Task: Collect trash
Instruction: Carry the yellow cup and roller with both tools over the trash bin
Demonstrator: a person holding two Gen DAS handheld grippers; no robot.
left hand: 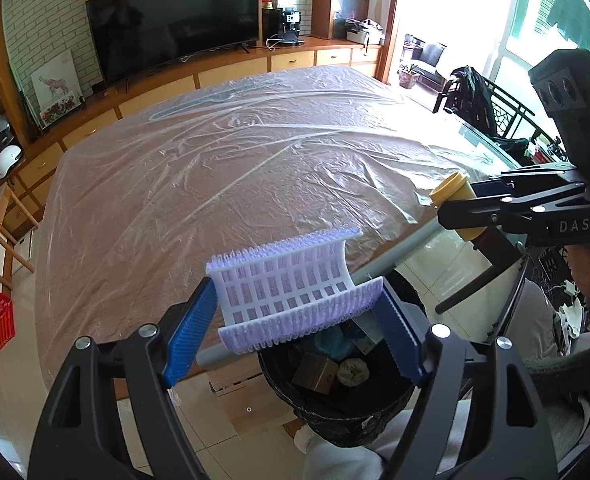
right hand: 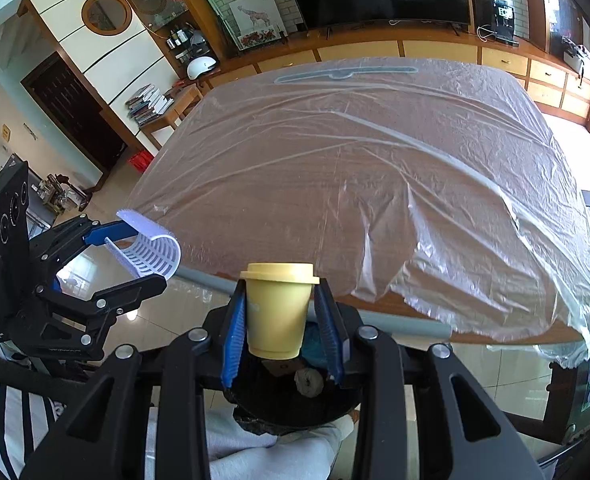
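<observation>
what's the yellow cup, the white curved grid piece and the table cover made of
Cup: matte, opaque and smooth with a moulded lid, so probably plastic.
Grid piece: white moulded plastic, with slots and bristly edges.
Table cover: thin clear plastic film, glossy and wrinkled, wood showing through.

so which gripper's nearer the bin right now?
Too close to call. The left gripper, holding the white mesh piece, and the right gripper, holding the yellow cup, each hang directly over the bin.

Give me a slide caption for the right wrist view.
Right gripper holds a yellow lidded cup above the black trash bin.
</observation>
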